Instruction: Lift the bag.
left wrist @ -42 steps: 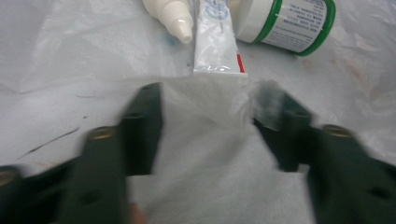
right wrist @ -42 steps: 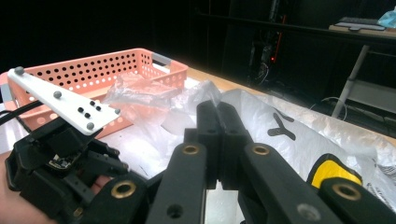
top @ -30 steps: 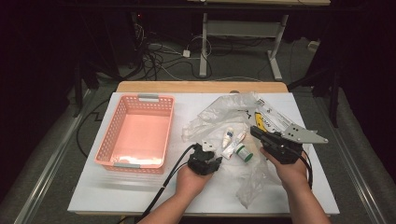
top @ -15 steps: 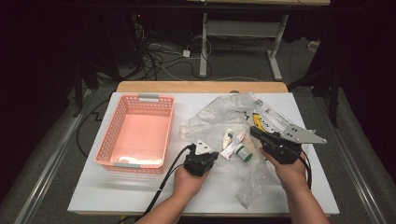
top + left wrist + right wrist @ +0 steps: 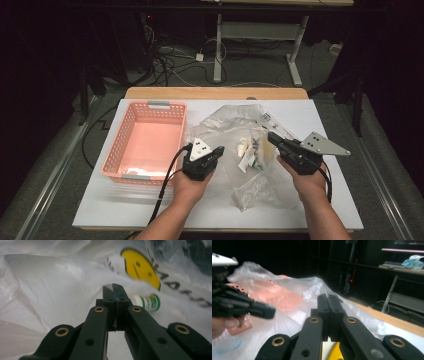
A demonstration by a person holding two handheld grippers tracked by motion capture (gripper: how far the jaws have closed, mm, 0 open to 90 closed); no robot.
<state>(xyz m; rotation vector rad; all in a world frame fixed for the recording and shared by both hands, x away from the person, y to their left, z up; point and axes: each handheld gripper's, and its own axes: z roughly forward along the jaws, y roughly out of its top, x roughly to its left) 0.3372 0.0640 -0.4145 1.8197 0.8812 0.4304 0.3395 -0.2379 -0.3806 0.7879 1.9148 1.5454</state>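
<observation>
Left gripper (image 5: 216, 151) first: its jaws have just been closing and now sit clenched together, and in the left gripper view we see a thin fold of the clear plastic bag (image 5: 227, 125) pinched at their tips. Right gripper (image 5: 274, 137) is clamped tight too, holding the bag's right side; in the right gripper view the film drapes away from its jaws.

We have the bag lying mid-table, just right of the pink basket (image 5: 125, 145), its crumpled film spreading between our two hands. Open room is fair: bare white tabletop (image 5: 330, 120) runs to the right edge and along the near edge, while the basket's wall hems us in on the left.

Materials now. The bag is thin, glossy, wrinkled and see-through. The basket is perforated plastic with grey handles. Inside the bag, small tubes and a little bottle (image 5: 147, 302) lie loose; the bottle is a white cylinder with a green-and-white label, its text too small for us to read.

Printed on the bag is a yellow smiley face (image 5: 140, 267) with dark capital letters beside it, blurred and upside down, so we cannot make out the words.
</observation>
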